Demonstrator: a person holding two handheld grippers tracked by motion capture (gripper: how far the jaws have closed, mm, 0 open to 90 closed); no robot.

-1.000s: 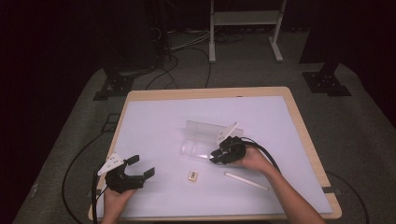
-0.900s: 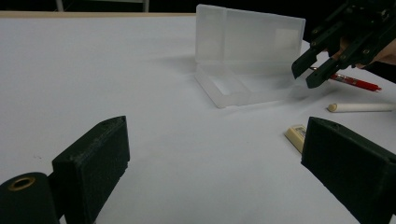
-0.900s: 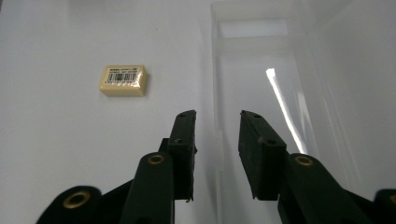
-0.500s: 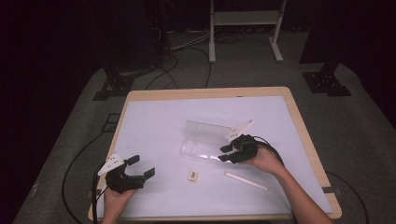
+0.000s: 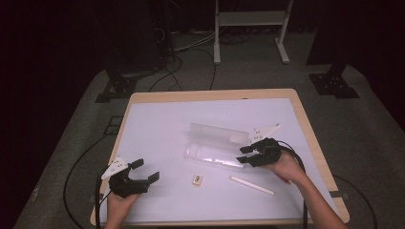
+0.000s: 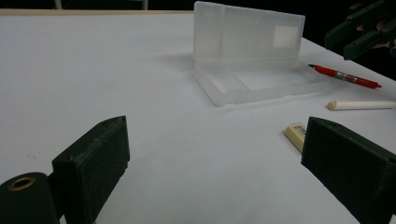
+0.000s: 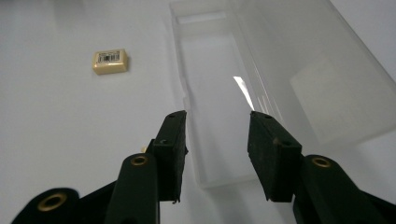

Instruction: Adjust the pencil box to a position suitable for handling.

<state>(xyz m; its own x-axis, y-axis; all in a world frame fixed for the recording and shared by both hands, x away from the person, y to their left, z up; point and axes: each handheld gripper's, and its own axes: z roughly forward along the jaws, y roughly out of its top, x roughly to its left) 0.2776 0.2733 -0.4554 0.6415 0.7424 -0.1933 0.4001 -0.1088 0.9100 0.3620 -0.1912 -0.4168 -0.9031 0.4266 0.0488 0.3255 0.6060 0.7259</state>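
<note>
From the high view, there is one table (image 5: pixel 143 102) with a white top. On it lie one clear box (image 5: pixel 215 145) with its lid up, one small eraser (image 5: pixel 197 179) and one white stick (image 5: pixel 251 185). A bit of one red pen (image 5: pixel 282 180) peeks out by the right hand. There are two grippers. The left gripper (image 5: pixel 143 171) sits low near the front edge, held in the left hand (image 5: pixel 122 200). Its jaws are wide apart and hold nothing. The eraser lies out past its jaws, well apart from them. The right gripper (image 5: pixel 245 155) is held in the right hand (image 5: pixel 286 167), and its jaws point at the end of the box. They are partly apart and hold nothing.

In the left gripper view, the two black jaws stand far apart with only bare table between them. The box (image 6: pixel 252 60) is out ahead of them. The eraser (image 6: pixel 295 135) is just beside the right-side jaw. The stick (image 6: pixel 359 105) and the pen (image 6: pixel 345 77) lie farther out on that side. The right gripper (image 6: pixel 359 35) is up in the far corner.

In the right gripper view, the jaws are partly apart, over the near end of the box (image 7: pixel 219 88). Nothing is between them. I cannot tell if they touch the box. The eraser (image 7: pixel 109 61) lies ahead, off to the left-side jaw.
</note>
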